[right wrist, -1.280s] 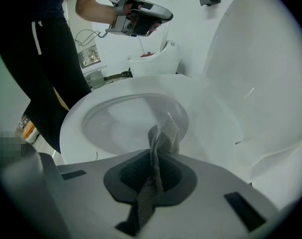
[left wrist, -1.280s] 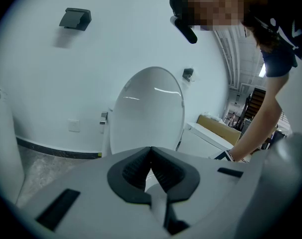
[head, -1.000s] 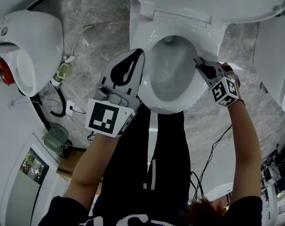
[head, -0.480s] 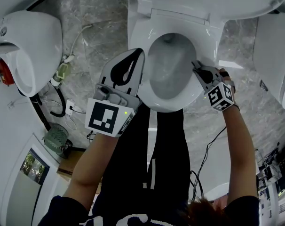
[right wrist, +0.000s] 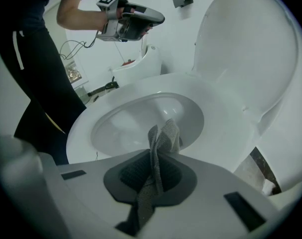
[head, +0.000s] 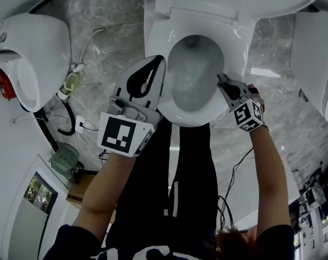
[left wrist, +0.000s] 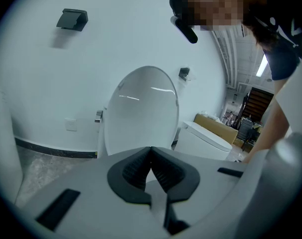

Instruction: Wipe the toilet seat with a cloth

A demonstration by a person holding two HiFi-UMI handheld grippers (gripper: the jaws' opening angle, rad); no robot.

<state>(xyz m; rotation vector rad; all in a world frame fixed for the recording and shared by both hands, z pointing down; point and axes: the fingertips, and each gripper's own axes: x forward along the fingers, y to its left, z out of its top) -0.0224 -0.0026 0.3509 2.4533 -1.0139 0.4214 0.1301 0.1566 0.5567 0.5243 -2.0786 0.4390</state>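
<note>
Right claw was clamped on the grey cloth. The cloth was bunched between the jaws and poked out over the right rim of the toilet seat; contact with the seat was unclear. Left claw was closed, jaws pressed together with nothing in them, held up in the air at the seat's left side. Lid stood upright.
</note>
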